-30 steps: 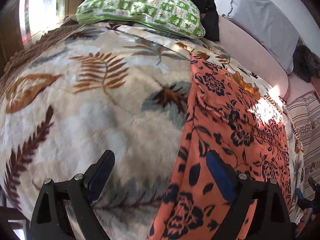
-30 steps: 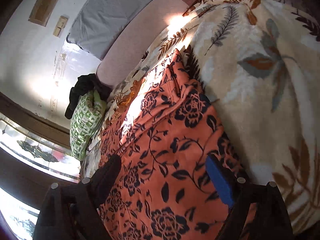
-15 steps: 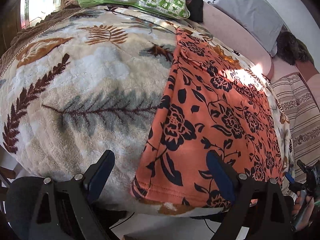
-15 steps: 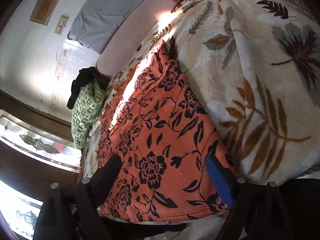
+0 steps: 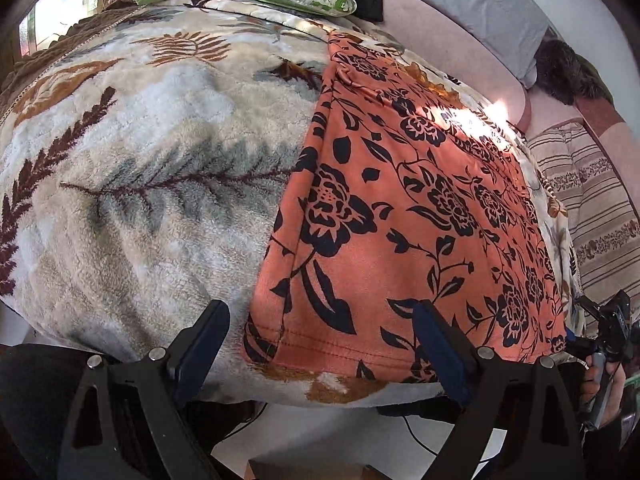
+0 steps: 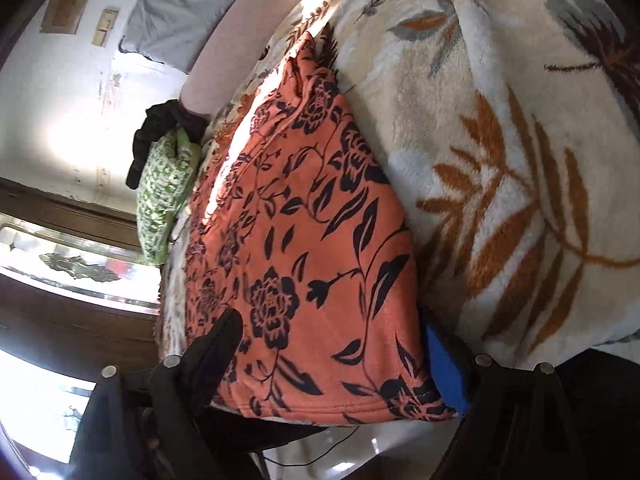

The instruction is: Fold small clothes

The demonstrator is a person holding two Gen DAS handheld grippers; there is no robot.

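Your orange garment with the black flower print (image 5: 404,216) lies spread flat on the fleecy cream blanket with brown and grey leaves (image 5: 152,168) covering the bed, its stitched hem at the near edge. Your left claw (image 5: 320,344) hangs spread wide over the hem's left corner, pinching nothing. Your right claw (image 6: 332,352) is spread just as wide astride the hem's right corner, its pads clear of the cloth.

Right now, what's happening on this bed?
A person holds tongs in each hand over an orange floral garment spread flat on a leaf-patterned blanket. The left tongs and right tongs are both open at the garment's near hem, one toward each corner, gripping nothing. No fold is made yet.
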